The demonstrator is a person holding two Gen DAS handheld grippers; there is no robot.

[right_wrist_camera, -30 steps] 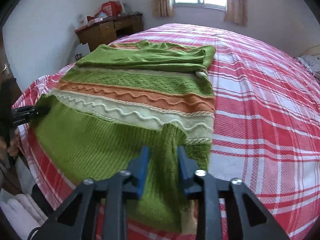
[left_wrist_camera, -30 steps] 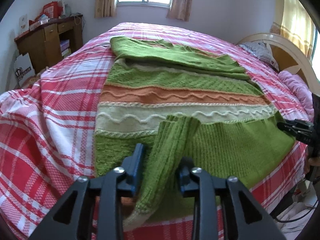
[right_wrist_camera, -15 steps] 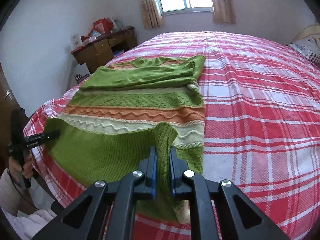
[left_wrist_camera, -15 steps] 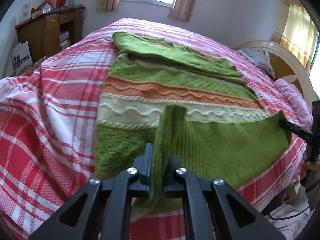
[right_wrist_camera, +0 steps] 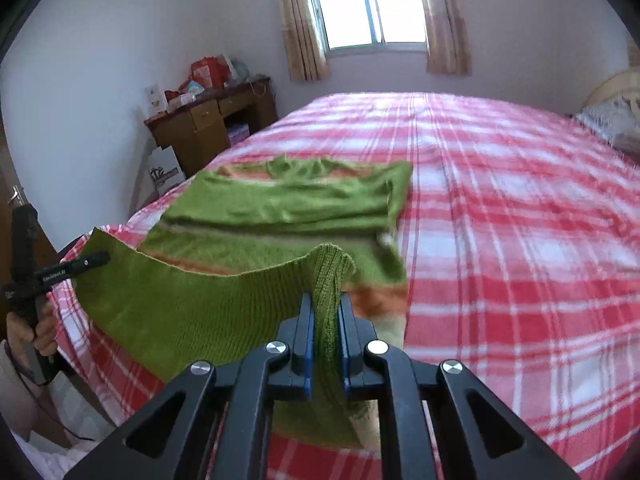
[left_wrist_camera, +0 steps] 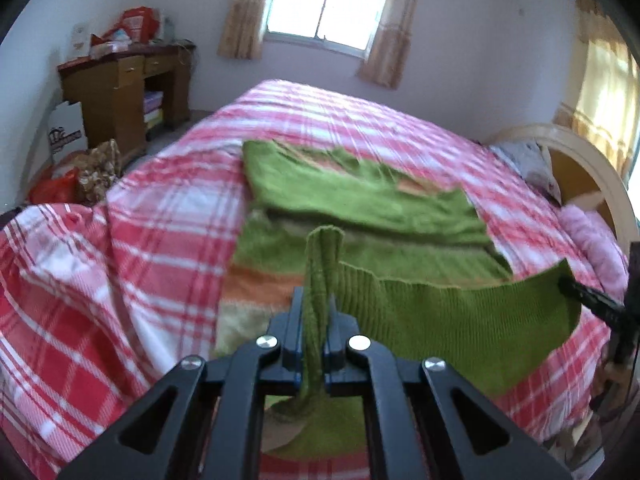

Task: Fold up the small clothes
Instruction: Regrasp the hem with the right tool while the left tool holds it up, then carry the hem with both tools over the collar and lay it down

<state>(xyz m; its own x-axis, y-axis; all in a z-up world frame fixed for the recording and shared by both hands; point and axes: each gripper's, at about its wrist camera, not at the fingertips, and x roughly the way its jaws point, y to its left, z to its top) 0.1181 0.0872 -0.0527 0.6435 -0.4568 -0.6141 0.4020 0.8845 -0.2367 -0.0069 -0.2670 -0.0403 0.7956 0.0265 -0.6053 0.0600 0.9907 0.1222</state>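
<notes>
A green knit sweater (left_wrist_camera: pixel 360 200) with orange and cream stripes lies on a red plaid bed (left_wrist_camera: pixel 160 216), its sleeves folded across the chest. My left gripper (left_wrist_camera: pixel 315 300) is shut on the hem's left corner, and a ridge of green rib stands up between the blue pads. My right gripper (right_wrist_camera: pixel 326 300) is shut on the hem's right corner of the sweater (right_wrist_camera: pixel 288 204). The hem hangs lifted and stretched between both grippers. The right gripper (left_wrist_camera: pixel 592 300) shows at the right edge of the left wrist view; the left gripper (right_wrist_camera: pixel 64 270) and a hand show at the left of the right wrist view.
A wooden desk (left_wrist_camera: pixel 120 92) with clutter on top stands left of the bed (right_wrist_camera: pixel 520 240), with bags on the floor beside it. A curved headboard (left_wrist_camera: pixel 580 160) and pillows lie at the right. A curtained window (right_wrist_camera: pixel 372 4) is behind.
Both grippers closed on the hem corners, then rose, lifting the lower green band off the bed so that it now hangs stretched between them and hides the cream stripe.
</notes>
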